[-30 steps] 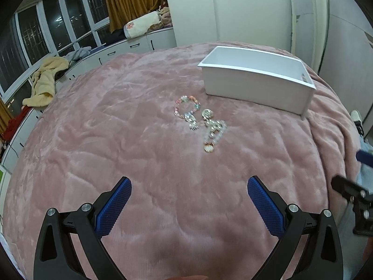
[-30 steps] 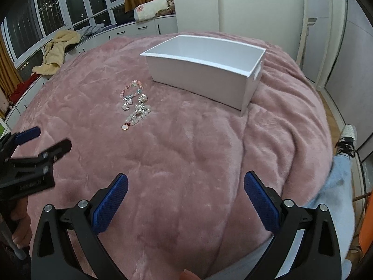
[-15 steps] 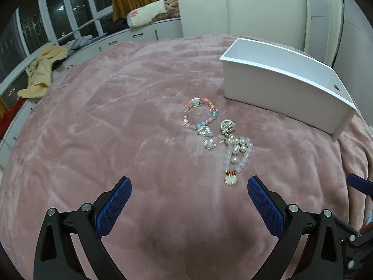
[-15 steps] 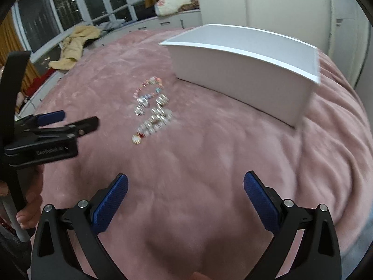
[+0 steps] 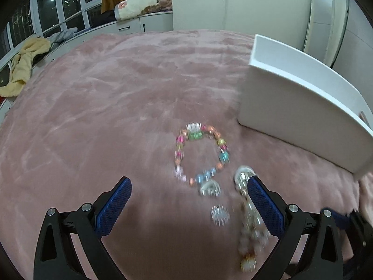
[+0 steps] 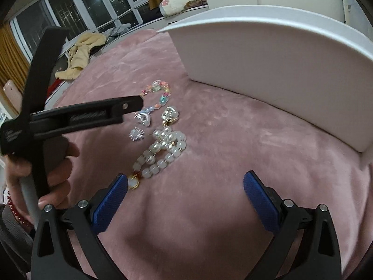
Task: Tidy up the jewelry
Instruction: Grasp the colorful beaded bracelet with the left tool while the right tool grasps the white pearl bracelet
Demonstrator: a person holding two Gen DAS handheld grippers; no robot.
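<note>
Several jewelry pieces lie on a pink blanket (image 5: pixel 93 116). A colourful bead bracelet (image 5: pixel 201 154) lies just ahead of my open left gripper (image 5: pixel 188 200); it also shows in the right wrist view (image 6: pixel 158 93). A white pearl bracelet (image 6: pixel 163 151) with a gold charm lies just ahead of my open right gripper (image 6: pixel 186 196), near its left fingertip (image 6: pixel 116 189). Small silver pieces (image 6: pixel 139 126) lie between the bracelets. A white box (image 5: pixel 303 116) stands to the right; in the right wrist view the box (image 6: pixel 279 53) is close ahead. The left gripper's body (image 6: pixel 77 116) hovers beside the jewelry.
A yellow cloth (image 5: pixel 21 70) lies on the window ledge at far left. A floral cushion (image 5: pixel 137 5) rests on the white cabinets at the back. A white wardrobe door (image 5: pixel 326 16) stands behind the box.
Both grippers have moved forward and down toward the jewelry, which now sits much nearer. The box looms larger in both views. Both grippers stay open.
</note>
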